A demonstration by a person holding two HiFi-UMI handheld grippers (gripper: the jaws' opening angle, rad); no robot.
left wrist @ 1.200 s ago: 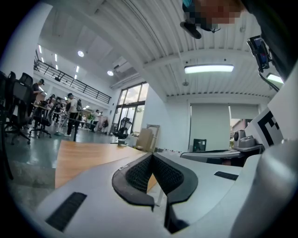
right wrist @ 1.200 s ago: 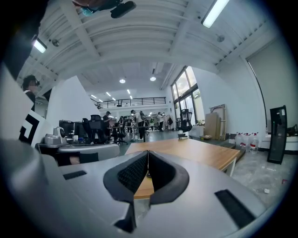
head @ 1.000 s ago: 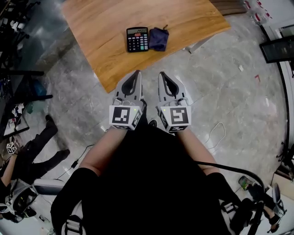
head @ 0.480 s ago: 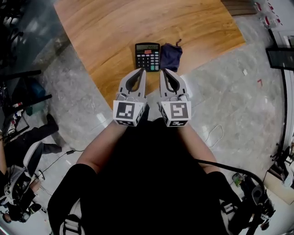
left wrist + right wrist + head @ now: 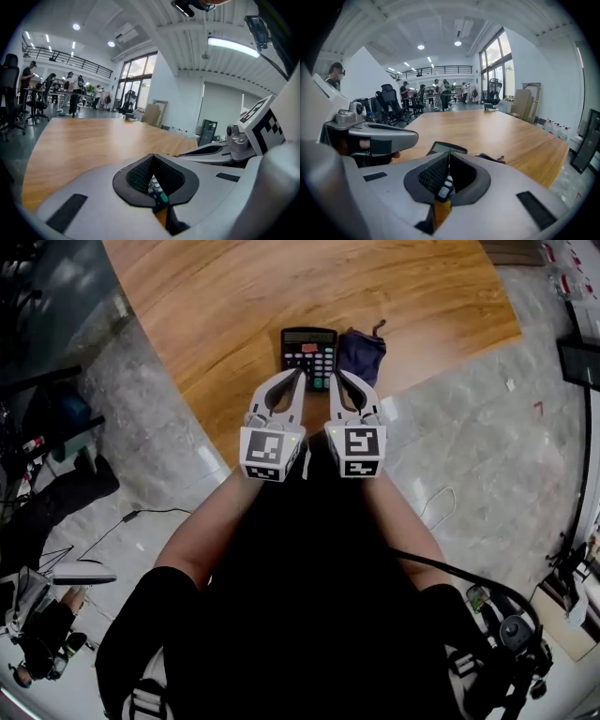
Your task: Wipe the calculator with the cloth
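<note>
Wooden table (image 5: 225, 306); calculator (image 5: 309, 343) lower edge behind left gripper (image 5: 299, 373) and right gripper (image 5: 336, 375).

A wooden table (image 5: 234, 296) bears a calculator (image 5: 309, 345) beside a cloth (image 5: 362, 352).

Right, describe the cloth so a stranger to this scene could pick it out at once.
Start at the big wooden table and go to its edge nearest the person. A black calculator lies there, and the cloth sits just to its right. It is a small, crumpled, dark blue bundle, not flat and keyed.
</note>
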